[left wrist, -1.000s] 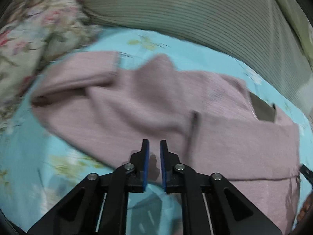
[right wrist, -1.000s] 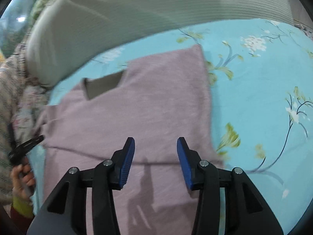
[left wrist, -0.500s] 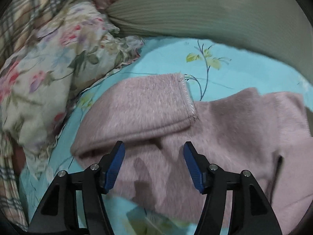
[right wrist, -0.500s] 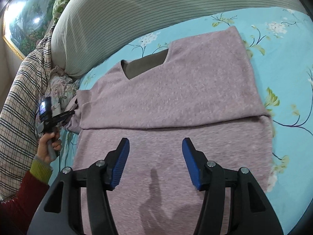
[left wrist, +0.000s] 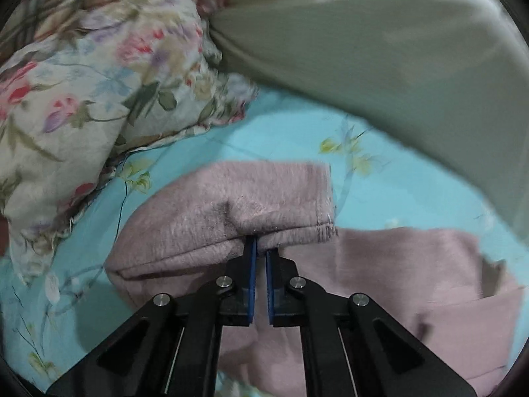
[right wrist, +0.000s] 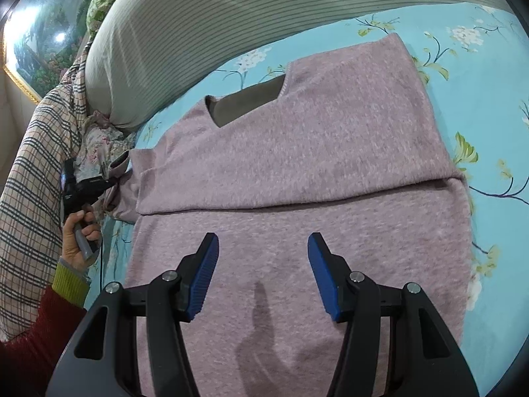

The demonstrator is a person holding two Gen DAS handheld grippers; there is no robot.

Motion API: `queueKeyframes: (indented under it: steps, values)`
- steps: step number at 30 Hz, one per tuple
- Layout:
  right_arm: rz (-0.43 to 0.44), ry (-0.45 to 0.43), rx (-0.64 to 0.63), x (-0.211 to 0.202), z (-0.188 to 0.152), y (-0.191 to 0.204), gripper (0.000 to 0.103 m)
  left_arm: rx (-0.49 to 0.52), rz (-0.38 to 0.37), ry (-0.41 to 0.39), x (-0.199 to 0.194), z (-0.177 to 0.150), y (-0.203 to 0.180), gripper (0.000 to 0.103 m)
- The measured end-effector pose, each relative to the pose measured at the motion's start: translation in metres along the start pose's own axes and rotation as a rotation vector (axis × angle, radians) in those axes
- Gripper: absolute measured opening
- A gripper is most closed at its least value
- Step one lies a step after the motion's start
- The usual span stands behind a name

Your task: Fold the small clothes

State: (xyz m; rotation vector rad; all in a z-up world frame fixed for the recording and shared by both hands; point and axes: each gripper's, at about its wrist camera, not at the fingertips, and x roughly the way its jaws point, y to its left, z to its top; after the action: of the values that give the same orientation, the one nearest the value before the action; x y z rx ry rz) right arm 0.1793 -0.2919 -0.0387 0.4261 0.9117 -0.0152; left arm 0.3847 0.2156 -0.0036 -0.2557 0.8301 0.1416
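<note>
A pink knitted sweater (right wrist: 297, 152) lies flat on the blue floral sheet (right wrist: 489, 106), its top part folded down over the body. In the left wrist view its left sleeve (left wrist: 231, 205) lies doubled over by the cuff. My left gripper (left wrist: 261, 248) is shut on the lower edge of that sleeve, with the knit pinched between the blue pads. My right gripper (right wrist: 263, 241) hovers open over the lower body of the sweater, with nothing between its fingers. At the left of the right wrist view a hand (right wrist: 77, 235) holds the left gripper against the sleeve.
A floral pillow (left wrist: 82, 82) lies just left of the sleeve. A long striped grey-green bolster (right wrist: 231, 16) runs along the far side of the bed. A plaid blanket (right wrist: 33, 165) is bunched at the left. Bare sheet shows to the right of the sweater.
My left gripper travelled left along the sweater to the sleeve, opened wide, then shut on the sleeve's edge. The right gripper drew back from the sweater and its jaws spread a little wider.
</note>
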Motion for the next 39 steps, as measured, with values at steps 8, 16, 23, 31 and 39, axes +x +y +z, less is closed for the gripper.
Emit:
queueKeyframes:
  steps: [8,16,23,31,39]
  values:
    - [0.027,-0.015,-0.017,-0.011,-0.007,0.006,0.057,0.006,-0.252,-0.085,-0.075,-0.031,-0.06,0.003]
    - [0.026,-0.039,0.025,-0.025,-0.013,-0.01,0.057,0.147,-0.447,-0.076,-0.102,-0.096,-0.186,0.003]
    - [0.022,-0.063,0.076,-0.03,-0.012,-0.026,0.057,0.222,-0.536,0.033,-0.077,-0.161,-0.277,0.003]
    - [0.039,-0.058,0.09,-0.023,-0.001,-0.022,0.057,0.291,-0.499,0.212,-0.033,-0.206,-0.283,0.034]
    - [0.111,-0.019,0.114,0.012,0.018,-0.001,0.057,0.244,-0.35,0.124,-0.057,-0.196,-0.194,0.049]
